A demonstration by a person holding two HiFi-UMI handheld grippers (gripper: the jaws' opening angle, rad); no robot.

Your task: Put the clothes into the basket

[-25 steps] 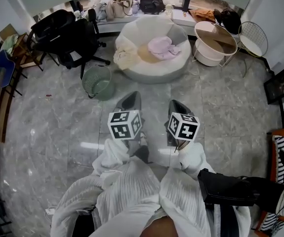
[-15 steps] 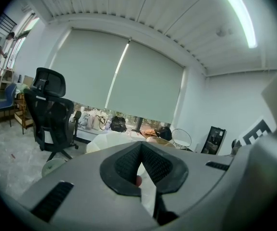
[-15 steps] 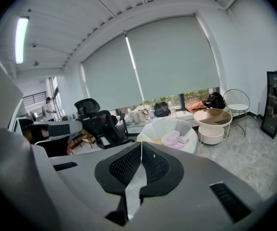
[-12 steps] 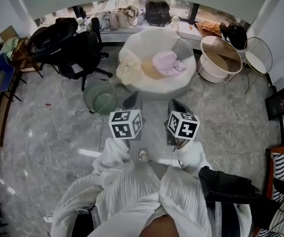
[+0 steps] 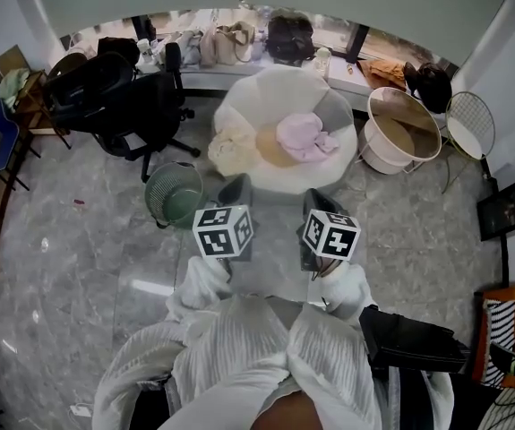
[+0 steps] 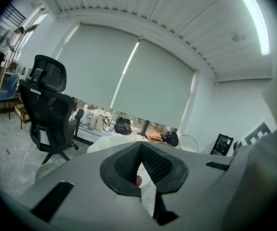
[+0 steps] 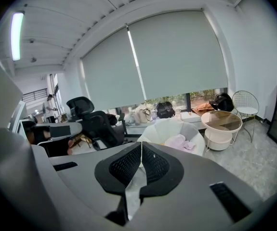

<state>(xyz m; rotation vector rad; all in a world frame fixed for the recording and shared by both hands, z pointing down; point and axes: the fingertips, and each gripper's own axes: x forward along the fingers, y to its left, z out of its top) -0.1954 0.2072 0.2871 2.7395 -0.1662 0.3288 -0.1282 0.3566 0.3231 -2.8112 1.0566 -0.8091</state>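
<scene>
Both tongs are clenched on nothing: the left tongs [image 5: 238, 184] show their ribbed pads pressed together in the left gripper view, and the right tongs [image 5: 316, 201] leave only a hairline slit between theirs in the right gripper view. I hold them side by side at the centre of the head view, tips pointing up-frame.

The clothes lie straight ahead of those tips, on the round white tub chair [image 5: 270, 88] in the upper middle of the frame. The crumpled cream garment [image 5: 232, 150] sits on the chair's near left rim, directly up-frame of the left tongs, so I judge that hand the nearer one to it. The soft pink garment [image 5: 302, 135] is heaped on the seat further in, its bulk running left to right, up-frame of the right tongs and a little left of them. A tan cushion [image 5: 273, 147] shows between the two.

The green mesh basket [image 5: 172, 206] stands on the grey marble floor [image 5: 78, 267], left of the left tongs and below-left of the cream garment. I take it for the target, and nothing lies in it yet.
</scene>
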